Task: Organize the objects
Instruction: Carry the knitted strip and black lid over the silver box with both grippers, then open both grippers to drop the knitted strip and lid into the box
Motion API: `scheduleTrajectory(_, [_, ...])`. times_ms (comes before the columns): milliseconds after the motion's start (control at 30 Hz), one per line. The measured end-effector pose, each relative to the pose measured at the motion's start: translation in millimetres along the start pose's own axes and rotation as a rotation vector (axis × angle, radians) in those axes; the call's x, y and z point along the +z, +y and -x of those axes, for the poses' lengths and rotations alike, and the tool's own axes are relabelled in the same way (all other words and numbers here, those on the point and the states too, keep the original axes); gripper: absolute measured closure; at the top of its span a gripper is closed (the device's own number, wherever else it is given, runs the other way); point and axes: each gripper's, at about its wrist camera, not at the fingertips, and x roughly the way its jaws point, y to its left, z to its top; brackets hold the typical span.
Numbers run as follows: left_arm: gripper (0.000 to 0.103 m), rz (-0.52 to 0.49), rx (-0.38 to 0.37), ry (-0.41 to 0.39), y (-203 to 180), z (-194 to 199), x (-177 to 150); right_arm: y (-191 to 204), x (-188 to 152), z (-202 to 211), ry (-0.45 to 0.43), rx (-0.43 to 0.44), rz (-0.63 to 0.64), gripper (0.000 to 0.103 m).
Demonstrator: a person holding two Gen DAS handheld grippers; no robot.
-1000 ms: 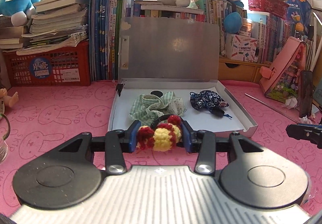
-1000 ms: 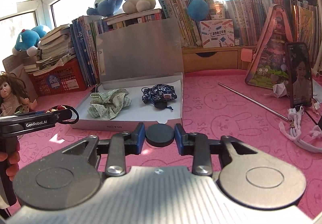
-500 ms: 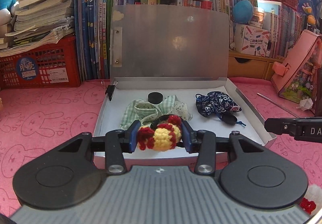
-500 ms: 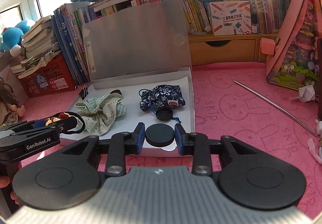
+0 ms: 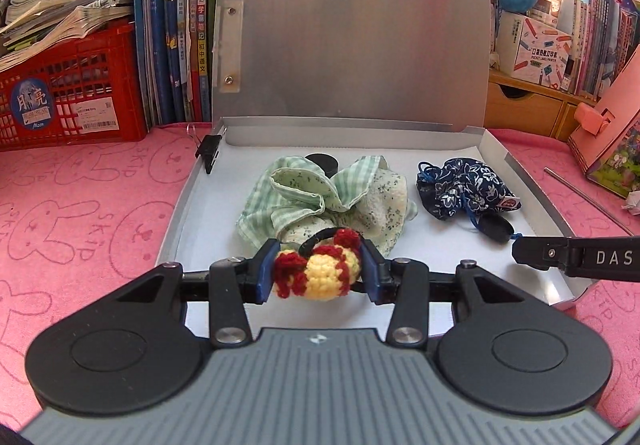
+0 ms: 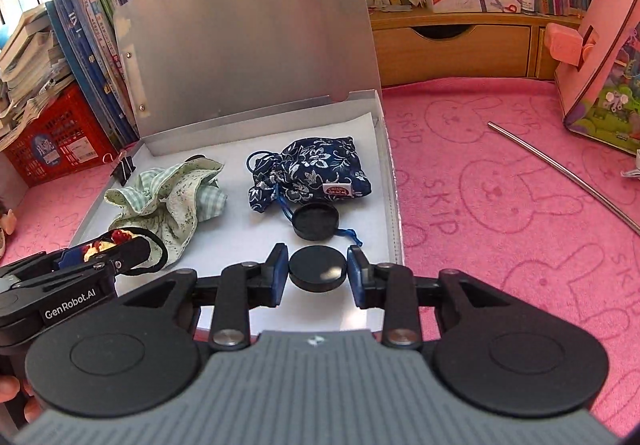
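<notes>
My left gripper (image 5: 316, 274) is shut on a yellow and red crocheted hair tie (image 5: 316, 272), held over the front of the open silver box (image 5: 176, 213). My right gripper (image 6: 318, 271) is shut on a black round disc (image 6: 318, 270) over the box's front right part (image 6: 394, 205). In the box lie a green checked cloth (image 5: 320, 201), a navy floral drawstring pouch (image 5: 464, 187) and a black round lid (image 6: 316, 220). Another black disc (image 5: 322, 162) sits behind the cloth. The left gripper also shows in the right wrist view (image 6: 100, 251).
The box lid (image 5: 352, 45) stands upright against rows of books (image 5: 176, 25). A red crate (image 5: 68, 85) stands at the left. A pink toy house (image 6: 600, 57) and a metal rod (image 6: 560, 169) lie on the pink cloth at the right. A binder clip (image 5: 208, 153) grips the box's left corner.
Both grippers have moved forward from in front of the box to over its front part, each still holding its object. The box now looks closer and larger.
</notes>
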Motion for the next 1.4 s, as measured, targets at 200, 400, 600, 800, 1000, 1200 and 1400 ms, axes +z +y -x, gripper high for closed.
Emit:
scheduleTrajectory(200, [0.054,-0.012,0.015,0.016,1.9,-15.1,3.9,-0.5,2.9,-13.3,0.009,-0.005,-0.005,0.067])
scheduleTrajectory(400, [0.054,-0.002,0.026,0.024,4.0,-26.2,11.4,-4.2,10.5,-24.8,0.016,-0.004,-0.026,0.067])
scheduleTrajectory(600, [0.054,0.001,0.036,0.035,4.1,-35.2,14.8,-4.5,18.8,-33.0,0.020,-0.008,-0.027,0.067])
scheduleTrajectory(800, [0.054,0.003,0.049,0.040,6.5,-41.3,17.3,-6.8,25.6,-41.2,0.013,-0.027,-0.021,0.067])
scheduleTrajectory(1000, [0.053,-0.008,0.067,0.038,10.2,-46.9,20.4,-6.1,29.6,-48.7,0.008,-0.049,-0.006,0.067])
scheduleTrajectory(1200, [0.050,-0.013,0.094,0.015,12.5,-47.1,20.1,-2.0,28.0,-51.1,-0.001,-0.066,0.020,0.065])
scheduleTrajectory(1400, [0.037,-0.011,0.090,0.007,15.2,-42.8,20.6,-1.6,26.4,-48.1,-0.023,-0.062,0.009,0.041])
